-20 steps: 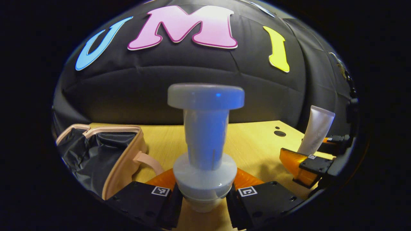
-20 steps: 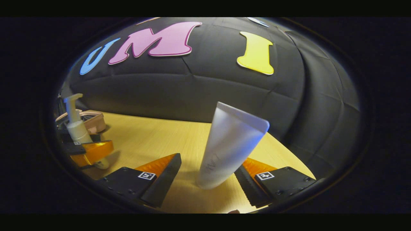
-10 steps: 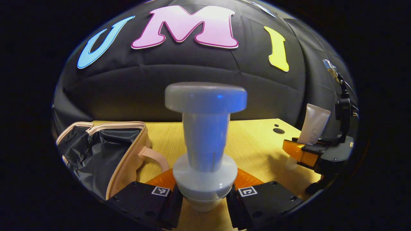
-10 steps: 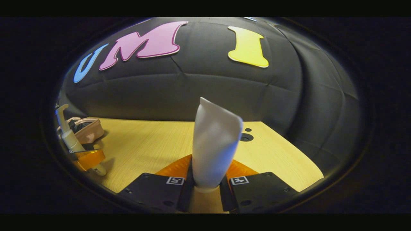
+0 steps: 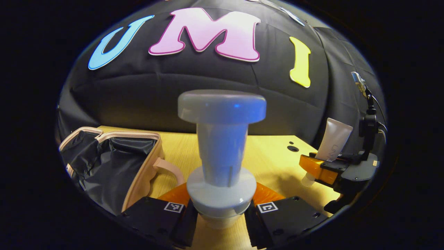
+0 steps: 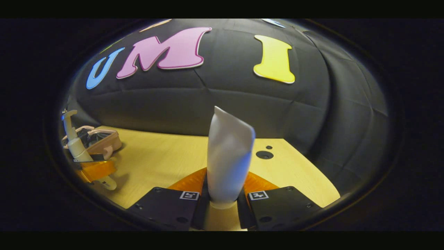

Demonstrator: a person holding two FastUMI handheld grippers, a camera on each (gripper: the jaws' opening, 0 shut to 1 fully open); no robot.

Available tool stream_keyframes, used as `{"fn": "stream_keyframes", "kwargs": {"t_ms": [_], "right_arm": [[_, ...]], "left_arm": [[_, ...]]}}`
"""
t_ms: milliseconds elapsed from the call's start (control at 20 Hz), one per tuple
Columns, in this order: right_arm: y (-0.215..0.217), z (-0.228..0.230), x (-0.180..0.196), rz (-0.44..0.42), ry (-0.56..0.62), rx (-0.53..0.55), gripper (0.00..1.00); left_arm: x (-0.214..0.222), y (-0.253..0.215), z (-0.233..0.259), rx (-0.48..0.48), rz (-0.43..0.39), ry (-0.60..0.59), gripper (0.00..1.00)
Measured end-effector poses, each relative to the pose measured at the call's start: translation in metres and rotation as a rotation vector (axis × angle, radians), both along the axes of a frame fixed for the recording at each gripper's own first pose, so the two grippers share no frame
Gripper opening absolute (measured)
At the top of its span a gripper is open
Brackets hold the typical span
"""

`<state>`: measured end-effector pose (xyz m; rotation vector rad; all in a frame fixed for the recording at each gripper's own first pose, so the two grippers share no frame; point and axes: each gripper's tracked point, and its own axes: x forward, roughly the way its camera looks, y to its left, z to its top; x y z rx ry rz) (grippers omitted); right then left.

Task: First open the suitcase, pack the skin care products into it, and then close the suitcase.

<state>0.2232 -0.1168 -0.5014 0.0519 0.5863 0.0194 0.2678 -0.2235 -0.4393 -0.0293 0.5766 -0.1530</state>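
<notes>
In the left gripper view, off to my left claw's left, I see the pink soft-sided suitcase with black lining (image 5: 114, 166) lying open on the light wooden table (image 5: 274, 156), its strap handle curving toward my fingers. My left claw (image 5: 220, 217) is closed tight around the collar of the white plastic pump bottle (image 5: 221, 152), both fingers pressing on it; the bottle stands upright right in front of the camera, its wide flat pump head on top. Further right and well apart, I see my right claw (image 5: 326, 166) holding the frosted white squeeze tube (image 5: 333, 139), cap end down, above the table.

In the right gripper view, far to the left of my right claw, the left claw carries the pump bottle, with the suitcase just behind it. At centre my right claw's fingers are pinched on the tube's lower end just above its cap, the tube upright with its flat crimped end up.
</notes>
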Motion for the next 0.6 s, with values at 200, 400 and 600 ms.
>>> {"fn": "stream_keyframes", "kwargs": {"t_ms": [200,400,600], "right_arm": [[0.035,0.045,-0.002,0.054,-0.041,0.025,0.36],[0.079,0.087,-0.005,0.094,-0.086,0.066,0.36],[0.123,0.110,-0.013,0.142,-0.096,0.083,0.32]], "left_arm": [[-0.001,0.020,0.049,-0.028,0.002,-0.017,0.62],[0.003,0.075,0.097,-0.035,0.043,-0.029,0.62],[0.005,0.161,0.107,0.044,0.094,0.020,0.58]]}}
